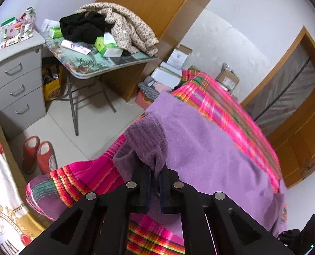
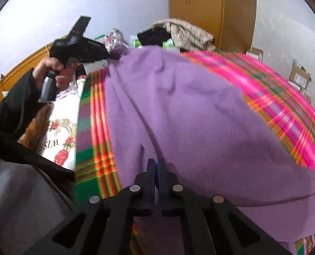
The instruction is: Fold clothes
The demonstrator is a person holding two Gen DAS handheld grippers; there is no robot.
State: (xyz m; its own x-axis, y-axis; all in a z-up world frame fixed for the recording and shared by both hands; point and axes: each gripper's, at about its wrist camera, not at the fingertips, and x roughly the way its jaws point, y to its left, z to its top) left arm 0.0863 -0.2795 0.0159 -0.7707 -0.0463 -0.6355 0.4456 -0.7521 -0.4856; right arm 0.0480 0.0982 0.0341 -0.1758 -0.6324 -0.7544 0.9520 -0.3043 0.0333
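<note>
A purple knit sweater lies spread over a bed with a pink plaid cover. In the left wrist view my left gripper is shut on the sweater's darker ribbed cuff, which is raised and folded over the fingers. The right wrist view shows a hand holding that left gripper at the sweater's far corner. My right gripper is shut, its tips against the sweater near the close edge. No cloth shows between its pads.
A folding table piled with clothes and boxes stands beyond the bed, with a grey drawer cabinet to its left. Red slippers sit on the tiled floor. Cardboard boxes line the wall. A rose-print pillow lies left of the sweater.
</note>
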